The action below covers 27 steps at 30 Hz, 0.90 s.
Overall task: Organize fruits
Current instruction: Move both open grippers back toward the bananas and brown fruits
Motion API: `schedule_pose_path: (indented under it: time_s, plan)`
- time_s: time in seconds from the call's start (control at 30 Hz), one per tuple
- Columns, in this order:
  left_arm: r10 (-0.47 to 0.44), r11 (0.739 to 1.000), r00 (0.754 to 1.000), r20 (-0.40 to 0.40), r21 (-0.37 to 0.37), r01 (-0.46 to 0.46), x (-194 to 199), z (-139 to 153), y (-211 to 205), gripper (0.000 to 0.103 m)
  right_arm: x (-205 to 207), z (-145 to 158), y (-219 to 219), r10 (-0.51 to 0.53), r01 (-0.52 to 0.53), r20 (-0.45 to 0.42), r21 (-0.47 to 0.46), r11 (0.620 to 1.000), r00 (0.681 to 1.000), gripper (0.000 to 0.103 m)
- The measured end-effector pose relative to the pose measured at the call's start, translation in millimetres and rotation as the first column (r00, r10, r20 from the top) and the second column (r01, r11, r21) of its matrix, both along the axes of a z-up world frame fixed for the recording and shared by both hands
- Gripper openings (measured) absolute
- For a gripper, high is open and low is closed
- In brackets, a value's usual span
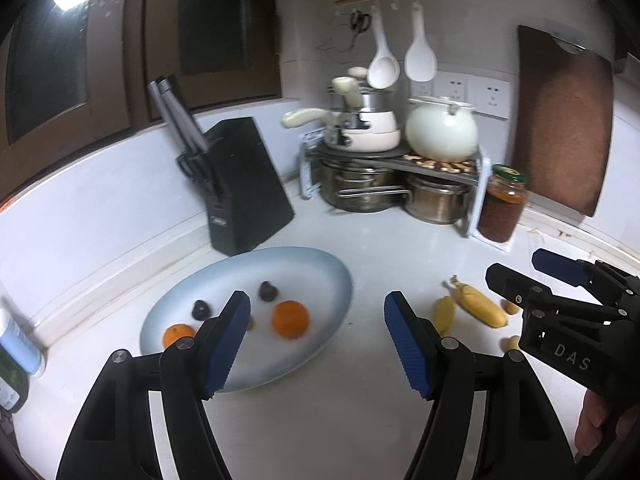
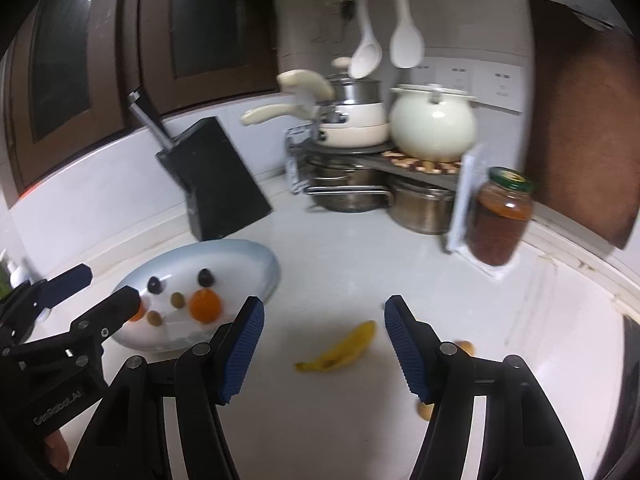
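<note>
A pale blue oval plate [image 1: 312, 276] lies on the white counter and holds two oranges [image 1: 290, 319], two dark fruits [image 1: 267, 291] and some small brownish ones [image 2: 177, 300]. My left gripper [image 1: 316, 304] hovers open over the plate's near right rim with nothing between its fingers. To the right of the plate, two bananas [image 1: 482, 306] and small tan fruits [image 1: 510, 342] lie on the counter. My right gripper [image 2: 325, 306] hangs open and empty just above and behind a banana [image 2: 340, 350]. A tan fruit [image 2: 464, 346] shows beside its right finger.
A black knife block [image 1: 244, 188] stands behind the plate. A rack with pots and a cream kettle [image 1: 442, 132] fills the corner, with a jar [image 1: 502, 204] beside it. A brown cutting board [image 1: 564, 120] leans on the right wall. Bottles [image 1: 20, 344] stand at the far left.
</note>
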<state>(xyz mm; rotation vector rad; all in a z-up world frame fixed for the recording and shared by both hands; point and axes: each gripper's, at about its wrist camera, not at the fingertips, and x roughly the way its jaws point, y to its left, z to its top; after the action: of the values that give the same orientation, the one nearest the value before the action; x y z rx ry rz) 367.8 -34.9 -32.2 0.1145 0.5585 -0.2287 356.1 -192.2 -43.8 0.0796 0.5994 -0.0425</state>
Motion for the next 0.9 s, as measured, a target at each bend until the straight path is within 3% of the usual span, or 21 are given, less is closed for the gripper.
schedule_pose_path:
  time_s: [0.53, 0.9]
  plan:
    - [-0.106, 0.994, 0.994, -0.007, 0.016, 0.106, -17.8, -5.6, -49.5, 0.069, -38.8, 2.3, -50.2, -0.142, 0.142, 0.017, -0.014, 0.990, 0.990, 0.064]
    - [-0.157, 0.986, 0.987, -0.048, 0.049, 0.159, -13.2, -24.6, -65.1, 0.069, -49.3, -15.3, -67.3, -0.204, 0.204, -0.015, -0.018, 0.979, 0.979, 0.064]
